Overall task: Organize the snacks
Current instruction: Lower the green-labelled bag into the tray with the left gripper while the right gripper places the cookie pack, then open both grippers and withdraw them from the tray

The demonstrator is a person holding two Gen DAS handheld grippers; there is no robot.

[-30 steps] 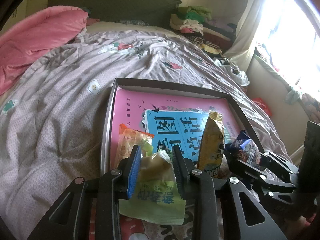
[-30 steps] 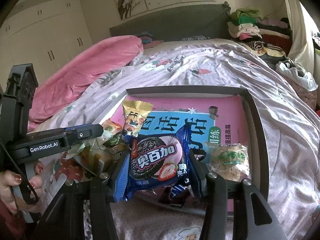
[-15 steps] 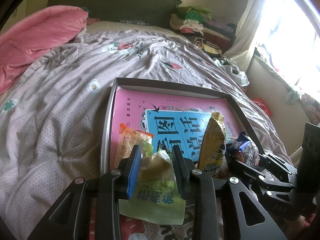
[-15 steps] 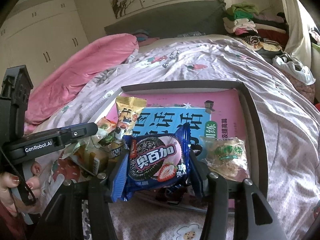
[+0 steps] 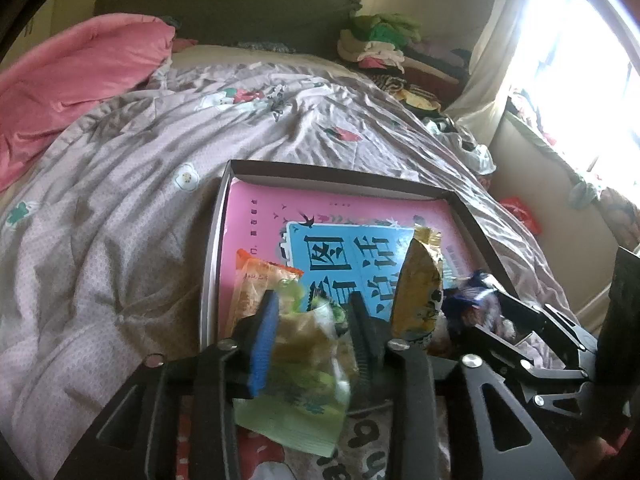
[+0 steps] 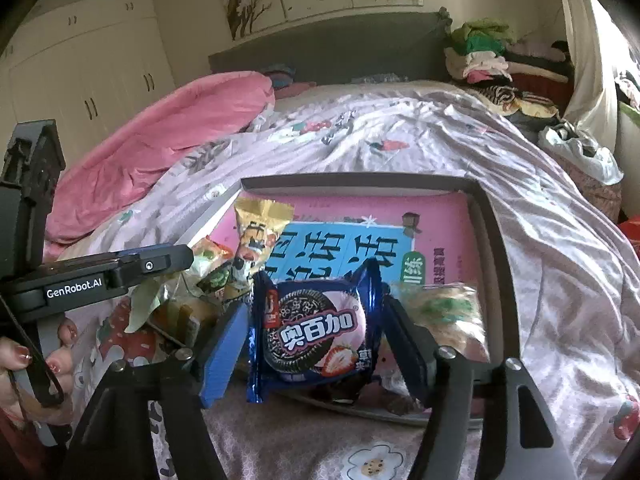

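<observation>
A shallow dark-rimmed box [image 5: 320, 171] [image 6: 492, 240] with a pink and blue printed bottom lies on the bed. My left gripper [image 5: 314, 312] is shut on a green snack packet [image 5: 304, 376] over the box's near left corner. My right gripper [image 6: 314, 320] is shut on a blue cookie packet [image 6: 316, 332] over the box's near edge. In the box are an orange packet [image 5: 260, 284], a yellow packet [image 5: 420, 284] [image 6: 260, 228] standing up, and a clear packet of pale snacks [image 6: 448, 320] at the right.
The bed has a lilac patterned quilt [image 5: 120, 200] and a pink duvet [image 6: 160, 140] at the left. Piled clothes [image 6: 488, 56] sit by the headboard. A window [image 5: 580, 60] and floor clutter are to the right.
The right gripper with the cookie packet has edged forward and slightly up over the box. The left gripper's green packet has shifted a little and looks blurred.
</observation>
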